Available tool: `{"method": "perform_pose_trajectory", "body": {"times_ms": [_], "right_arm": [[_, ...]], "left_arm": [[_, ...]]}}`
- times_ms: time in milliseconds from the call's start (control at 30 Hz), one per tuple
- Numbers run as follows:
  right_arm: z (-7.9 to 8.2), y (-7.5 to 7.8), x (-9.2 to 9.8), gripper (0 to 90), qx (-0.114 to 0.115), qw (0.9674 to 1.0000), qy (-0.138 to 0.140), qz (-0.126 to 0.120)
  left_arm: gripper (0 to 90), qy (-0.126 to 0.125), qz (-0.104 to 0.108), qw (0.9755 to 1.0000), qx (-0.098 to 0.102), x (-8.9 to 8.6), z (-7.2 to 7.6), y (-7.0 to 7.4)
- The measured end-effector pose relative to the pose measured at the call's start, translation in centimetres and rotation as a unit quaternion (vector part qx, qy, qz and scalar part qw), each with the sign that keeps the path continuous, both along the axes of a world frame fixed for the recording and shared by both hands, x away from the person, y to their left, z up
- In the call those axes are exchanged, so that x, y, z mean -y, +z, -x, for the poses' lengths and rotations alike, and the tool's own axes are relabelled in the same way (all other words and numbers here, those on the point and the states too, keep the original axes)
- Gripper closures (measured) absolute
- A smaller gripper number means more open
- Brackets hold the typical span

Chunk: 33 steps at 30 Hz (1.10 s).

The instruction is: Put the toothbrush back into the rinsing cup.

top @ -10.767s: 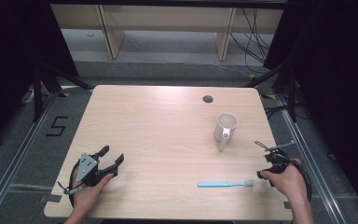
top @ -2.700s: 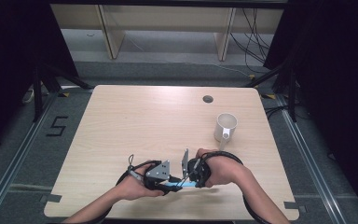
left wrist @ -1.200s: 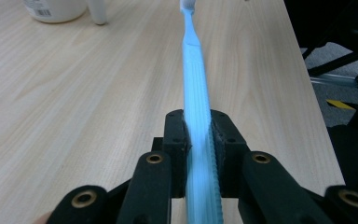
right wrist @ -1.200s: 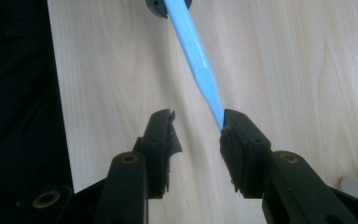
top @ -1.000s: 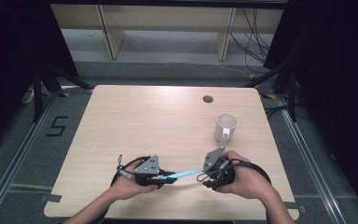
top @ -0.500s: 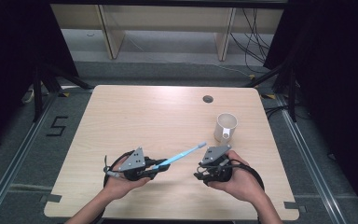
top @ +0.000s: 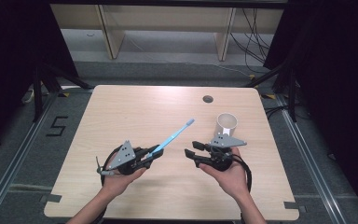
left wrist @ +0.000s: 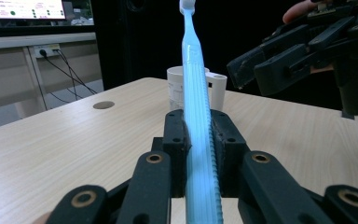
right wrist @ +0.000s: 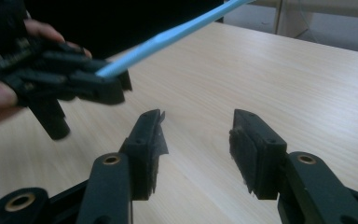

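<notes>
Your left claw [top: 154,153] is pinching the blue toothbrush [top: 172,136] by the lower handle, pads pressed on either side of it, so the brush head rises clear of the desk [top: 121,112] and slants out ahead of that claw toward the white mug [top: 226,123]. Gripping low likely leaves the bristle end free to go in first. Your right claw [top: 192,154] stands spread with nothing between the pads; its jaws have just been opening, and it sits just beside the left claw's tip, off the brush. The mug stands upright just beyond your right claw, well in from the desk's edges. Ahead of the left claw bare desk runs to the mug; only the right claw crowds that path, so drawing it aside would give room.
</notes>
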State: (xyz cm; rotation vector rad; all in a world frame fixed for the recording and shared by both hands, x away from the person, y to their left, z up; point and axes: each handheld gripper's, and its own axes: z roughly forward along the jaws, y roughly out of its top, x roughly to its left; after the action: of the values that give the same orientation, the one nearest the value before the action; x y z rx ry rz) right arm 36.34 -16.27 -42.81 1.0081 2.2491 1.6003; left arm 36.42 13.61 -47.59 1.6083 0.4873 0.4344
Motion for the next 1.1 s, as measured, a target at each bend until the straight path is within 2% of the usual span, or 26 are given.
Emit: {"method": "perform_pose_trajectory", "body": {"times_ms": [33,67,133,167,233,267,300,367,400,467,600,700,733,900,933,967,1033,1100], "right_arm": [[-0.1,0.0,-0.1,53.1,-0.006,0.9999,0.004,-0.01],[-0.4,-0.1,-0.2,53.2,0.003,0.9998,0.011,-0.015],[-0.6,0.1,-0.5,53.3,0.001,0.9996,0.009,-0.027],[-0.7,0.2,-0.6,53.3,0.007,0.9995,0.007,-0.031],[-1.0,0.4,-0.8,53.4,-0.002,0.9989,0.006,-0.047],[-1.2,0.5,-0.8,53.4,0.006,0.9987,0.005,-0.05],[-1.3,0.5,-0.9,53.4,-0.003,0.9983,0.004,-0.057],[-1.5,0.6,-1.0,53.5,0.004,0.9978,0.006,-0.067],[-1.5,0.8,-1.1,53.4,-0.009,0.9973,0.001,-0.073],[-1.7,0.8,-1.1,53.5,-0.001,0.9972,0.001,-0.075],[-1.9,1.0,-1.4,53.6,-0.011,0.9962,0.005,-0.087],[-2.1,1.1,-1.7,53.6,-0.005,0.9962,0.006,-0.086],[-2.2,1.1,-1.8,53.6,-0.01,0.9953,0.01,-0.096],[-2.6,1.4,-2.2,54.8,-0.017,0.9934,-0.001,-0.113],[-2.5,1.5,-2.3,55.5,-0.025,0.9929,-0.006,-0.116],[-2.7,1.5,-2.4,56.4,-0.016,0.9934,-0.009,-0.114],[-2.7,1.6,-2.5,60.0,-0.022,0.9921,-0.013,-0.122],[-2.8,1.6,-2.5,63.1,-0.018,0.992,-0.022,-0.123]], "left_arm": [[77.6,0.002,0.002,1.0,0.001,0.0,0.0,0.0],[77.6,0.002,0.003,1.0,0.006,0.1,0.0,0.0],[77.6,0.003,0.002,0.9999,0.01,0.2,0.1,0.1],[77.6,0.001,-0.001,0.9999,0.011,0.3,0.1,0.1],[77.6,0.0,-0.002,0.9999,0.012,0.4,0.2,0.1],[77.6,0.001,-0.005,0.9999,0.015,0.5,0.2,0.2],[77.6,0.0,-0.007,0.9998,0.017,0.6,0.2,0.2],[77.6,0.0,-0.006,0.9998,0.017,0.7,0.2,0.2],[77.6,-0.001,-0.008,0.9998,0.02,0.7,0.2,0.2],[77.6,0.0,-0.007,0.9998,0.02,0.8,0.2,0.2],[77.6,0.001,-0.006,0.9998,0.021,1.0,0.2,0.3],[77.6,0.002,-0.005,0.9997,0.023,1.1,0.2,0.3],[77.6,0.003,-0.006,0.9997,0.023,1.1,0.3,0.3],[77.6,0.007,-0.004,0.9996,0.025,1.3,0.3,0.3],[77.6,0.007,-0.004,0.9996,0.026,1.3,0.3,0.3],[77.6,0.008,-0.004,0.9996,0.026,1.3,0.2,0.3],[77.6,0.01,-0.004,0.9996,0.025,1.3,0.2,0.3],[77.6,0.011,-0.003,0.9996,0.024,1.3,0.2,0.3]]}}
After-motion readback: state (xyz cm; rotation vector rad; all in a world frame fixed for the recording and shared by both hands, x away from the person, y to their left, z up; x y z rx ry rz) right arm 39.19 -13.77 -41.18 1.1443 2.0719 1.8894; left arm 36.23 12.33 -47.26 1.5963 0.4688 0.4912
